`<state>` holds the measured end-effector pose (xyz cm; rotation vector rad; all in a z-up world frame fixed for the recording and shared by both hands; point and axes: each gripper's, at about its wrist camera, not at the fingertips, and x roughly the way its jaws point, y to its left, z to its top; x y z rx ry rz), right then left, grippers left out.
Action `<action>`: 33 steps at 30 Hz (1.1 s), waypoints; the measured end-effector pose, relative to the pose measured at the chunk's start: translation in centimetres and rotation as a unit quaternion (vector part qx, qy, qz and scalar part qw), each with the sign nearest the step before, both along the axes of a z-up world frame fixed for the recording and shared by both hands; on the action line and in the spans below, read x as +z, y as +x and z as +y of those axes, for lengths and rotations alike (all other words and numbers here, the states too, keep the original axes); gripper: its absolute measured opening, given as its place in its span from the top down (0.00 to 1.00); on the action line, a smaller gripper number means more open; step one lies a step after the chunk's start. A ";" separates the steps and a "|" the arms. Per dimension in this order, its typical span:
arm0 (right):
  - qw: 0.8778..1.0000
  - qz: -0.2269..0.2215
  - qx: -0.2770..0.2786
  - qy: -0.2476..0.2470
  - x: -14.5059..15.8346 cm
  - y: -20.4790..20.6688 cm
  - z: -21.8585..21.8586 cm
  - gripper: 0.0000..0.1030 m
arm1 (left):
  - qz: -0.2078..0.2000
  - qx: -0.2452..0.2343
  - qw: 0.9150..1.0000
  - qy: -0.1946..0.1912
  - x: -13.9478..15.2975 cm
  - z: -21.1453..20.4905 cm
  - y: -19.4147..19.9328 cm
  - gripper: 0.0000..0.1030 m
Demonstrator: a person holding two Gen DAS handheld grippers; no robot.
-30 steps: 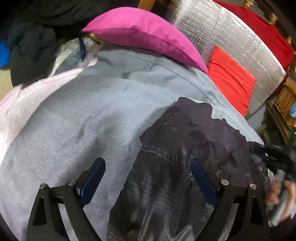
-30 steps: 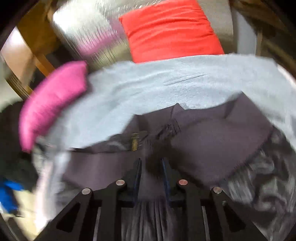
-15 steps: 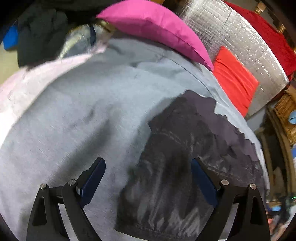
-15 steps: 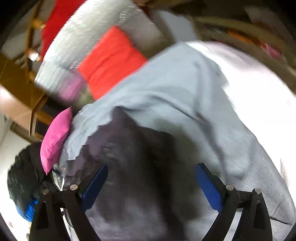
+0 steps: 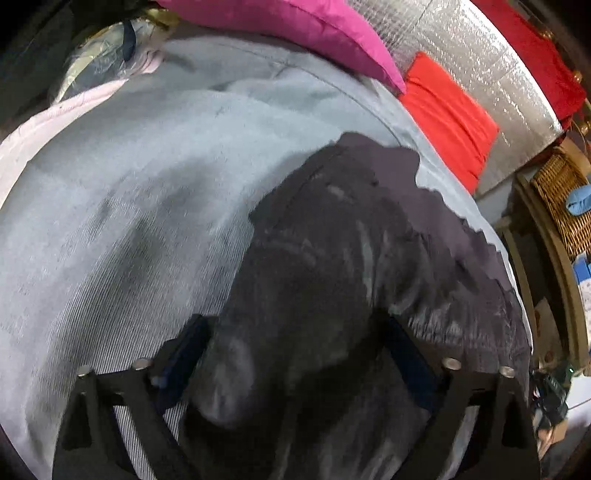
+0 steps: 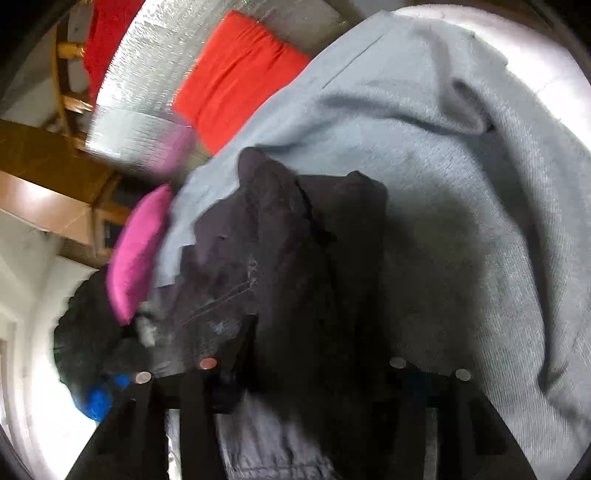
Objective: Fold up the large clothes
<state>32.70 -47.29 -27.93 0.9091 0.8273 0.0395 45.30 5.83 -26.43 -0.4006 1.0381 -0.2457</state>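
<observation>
A dark grey-black garment (image 5: pixel 351 258) lies on a grey blanket (image 5: pixel 129 192). In the left wrist view my left gripper (image 5: pixel 295 354) is open, its jaws wide apart, and the near end of the garment bulges up between them. In the right wrist view the same garment (image 6: pixel 295 258) lies bunched and fills the space between the jaws of my right gripper (image 6: pixel 321 354). Its fingers are dark and partly hidden by cloth; they stand apart, narrower than before. The view is blurred.
A magenta pillow (image 5: pixel 295 33) and a red cushion (image 5: pixel 447 114) lie at the far edge, against a silver foil-covered panel (image 5: pixel 480 66). A wicker basket (image 5: pixel 561 199) stands at the right. Dark clothes (image 6: pixel 85 339) are piled beyond the magenta pillow (image 6: pixel 136 251).
My right gripper let go of the garment, opened wide, swung round and came down over it again. My left gripper stayed open and moved forward onto the garment's near end.
</observation>
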 end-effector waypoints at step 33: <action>0.983 -0.166 -0.016 -0.081 9.7 -12.1 10.0 0.17 | -0.297 0.031 0.919 0.257 15.3 -6.8 -18.3 0.15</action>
